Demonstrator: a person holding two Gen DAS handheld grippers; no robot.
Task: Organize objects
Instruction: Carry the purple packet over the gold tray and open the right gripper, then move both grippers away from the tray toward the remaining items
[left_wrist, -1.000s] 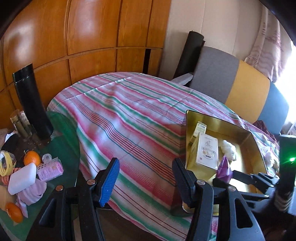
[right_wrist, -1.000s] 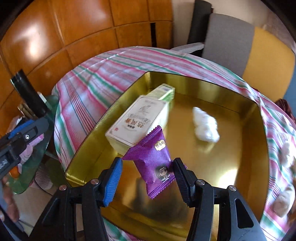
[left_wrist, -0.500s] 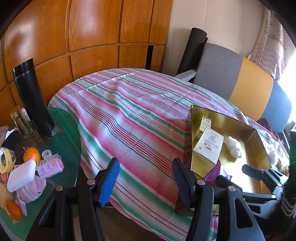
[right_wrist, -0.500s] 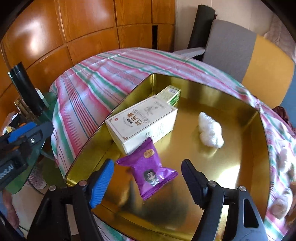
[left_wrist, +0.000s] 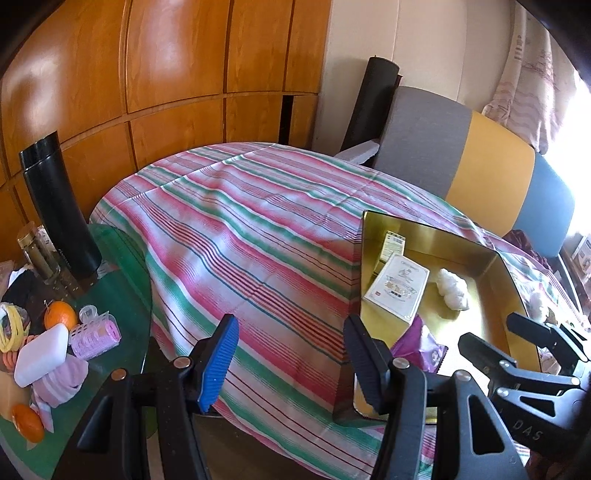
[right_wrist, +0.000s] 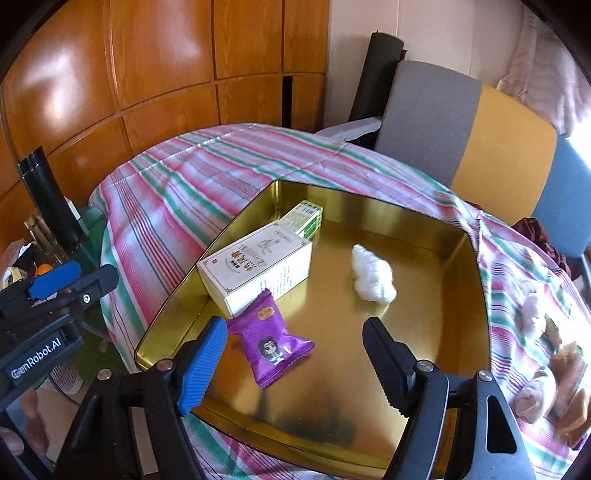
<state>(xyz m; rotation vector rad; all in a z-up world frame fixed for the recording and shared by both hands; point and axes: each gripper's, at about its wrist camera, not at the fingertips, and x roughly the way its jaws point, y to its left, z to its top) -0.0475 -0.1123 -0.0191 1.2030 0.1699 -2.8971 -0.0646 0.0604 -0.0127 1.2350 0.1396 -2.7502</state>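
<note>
snack packet (right_wrist: 271, 341) in tray (right_wrist: 424, 439)

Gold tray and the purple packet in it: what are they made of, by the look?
Gold tray: looks like thin sheet metal, polished gold finish; it mirrors the boxes and the light and has crisp folded walls. Purple packet: seems a glossy plastic film wrapper; crimped zigzag ends, puffy body, printed cartoon figure. Neither is certain from looks alone.

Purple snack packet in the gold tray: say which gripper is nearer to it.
Right. The right gripper hangs open just above the purple snack packet in the gold tray; the left gripper hovers beside the tray, over the striped cloth.
</note>
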